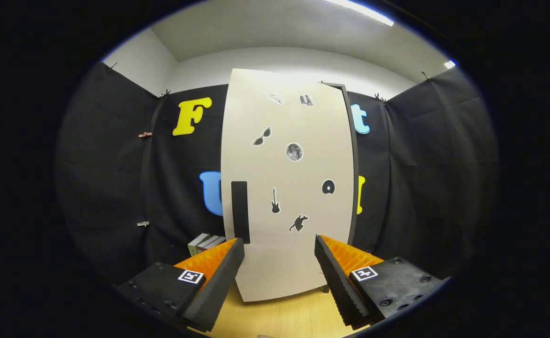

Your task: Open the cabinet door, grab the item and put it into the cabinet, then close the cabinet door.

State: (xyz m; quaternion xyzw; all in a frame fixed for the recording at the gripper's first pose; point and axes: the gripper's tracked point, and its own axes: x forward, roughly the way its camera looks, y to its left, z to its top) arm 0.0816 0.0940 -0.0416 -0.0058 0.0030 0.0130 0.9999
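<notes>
A tall white cabinet door (286, 188) with several small stickers stands shut just ahead of my fingers, on a light wooden tabletop (279, 319). Its dark vertical handle (240, 211) runs along the door's left edge, just above my left fingertip. The cabinet's dark side edge (354, 164) shows at the right. My gripper (279, 249) is open, its two fingers spread wide with nothing between them but the lower door. A small stack of box-like items (204, 243) lies left of the cabinet, behind my left finger and partly hidden by it.
Black cloth walls enclose the booth at the back and both sides, close behind the cabinet. A strip of bare wooden tabletop lies between my fingers, in front of the cabinet's foot.
</notes>
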